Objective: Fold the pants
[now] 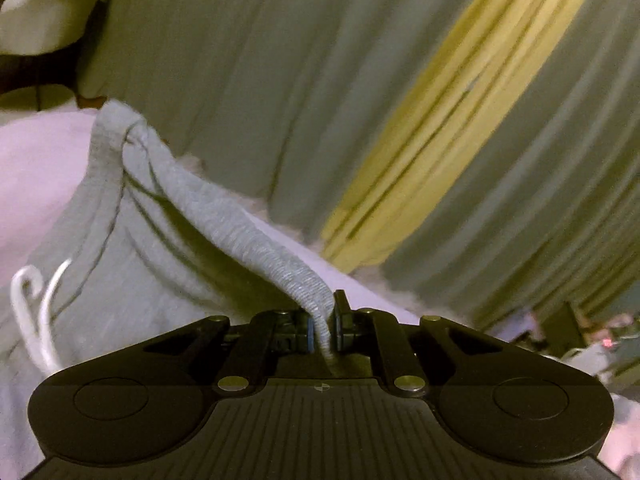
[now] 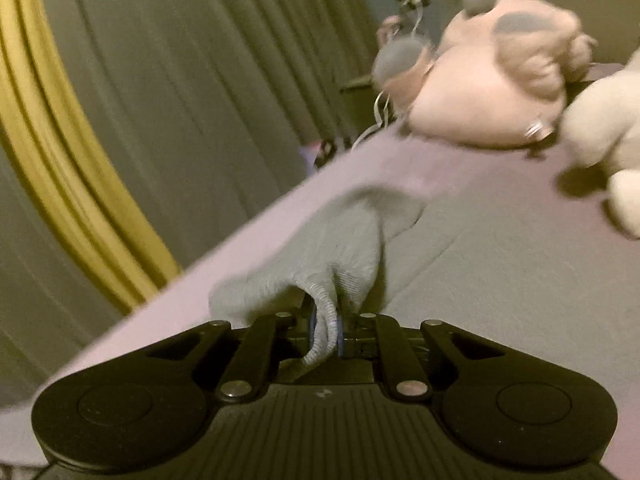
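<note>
Both tongs pinch the grey pants above the bed, and the risks are a slipped hem or a dragged fold.

The bed (image 2: 248,236), under a lilac sheet, carries most of the grey pants (image 1: 132,264), whose bulk lies slack on it, so a quick lift could drag the cloth into a crooked fold. A pink plush toy (image 2: 492,80) and a pale one (image 2: 608,128) sit near the far end of the pants, likely to be swept if the fabric swings that way. The left tongs (image 1: 322,330) are pressed together on the ribbed waistband (image 1: 256,236); the right tongs (image 2: 324,332) nip only a thin ribbed edge, which I judge may slip out. The white drawstring (image 1: 36,308) hangs loose and could snag.
</note>
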A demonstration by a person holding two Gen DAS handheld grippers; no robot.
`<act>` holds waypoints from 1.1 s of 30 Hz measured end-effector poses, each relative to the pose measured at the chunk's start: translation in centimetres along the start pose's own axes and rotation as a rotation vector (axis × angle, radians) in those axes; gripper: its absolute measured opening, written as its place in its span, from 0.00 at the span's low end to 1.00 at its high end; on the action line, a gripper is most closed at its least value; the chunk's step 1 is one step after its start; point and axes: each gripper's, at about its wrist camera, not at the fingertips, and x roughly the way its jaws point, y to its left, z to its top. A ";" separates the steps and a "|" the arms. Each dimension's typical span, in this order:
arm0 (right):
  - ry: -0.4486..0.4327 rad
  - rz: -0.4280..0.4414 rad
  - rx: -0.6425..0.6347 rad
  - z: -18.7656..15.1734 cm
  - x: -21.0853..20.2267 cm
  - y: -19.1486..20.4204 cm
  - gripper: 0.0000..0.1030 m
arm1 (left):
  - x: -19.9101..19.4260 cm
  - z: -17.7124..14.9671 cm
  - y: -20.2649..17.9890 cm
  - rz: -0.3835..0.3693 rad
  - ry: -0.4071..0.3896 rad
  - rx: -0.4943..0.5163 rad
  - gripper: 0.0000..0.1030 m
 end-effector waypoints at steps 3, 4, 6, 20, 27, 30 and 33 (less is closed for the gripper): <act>-0.041 0.008 0.083 1.7 -3.0 -3.0 0.08 | -6.1 -4.5 0.3 -0.008 -0.052 -0.016 0.11; -0.050 -0.001 0.102 1.9 -3.8 -4.1 0.08 | -7.7 -6.5 0.5 0.011 -0.074 -0.008 0.11; -0.054 -0.046 0.107 1.9 -5.0 -6.3 0.08 | -9.8 -11.0 1.0 0.073 -0.079 -0.012 0.11; 0.111 -0.139 0.264 -2.2 -5.6 -14.7 0.18 | -9.0 -15.3 4.8 0.332 -0.080 -0.173 0.66; 0.150 -0.058 0.277 -2.8 -4.5 -14.4 0.63 | -10.0 -10.8 9.8 0.485 -0.125 -0.282 0.75; 0.178 -0.050 0.186 -2.8 -3.9 -12.8 0.92 | -10.0 -11.2 12.5 0.480 -0.084 -0.315 0.75; 0.228 -0.077 0.091 -2.9 -2.9 -11.1 0.96 | -9.4 -11.6 14.7 0.445 -0.050 -0.397 0.75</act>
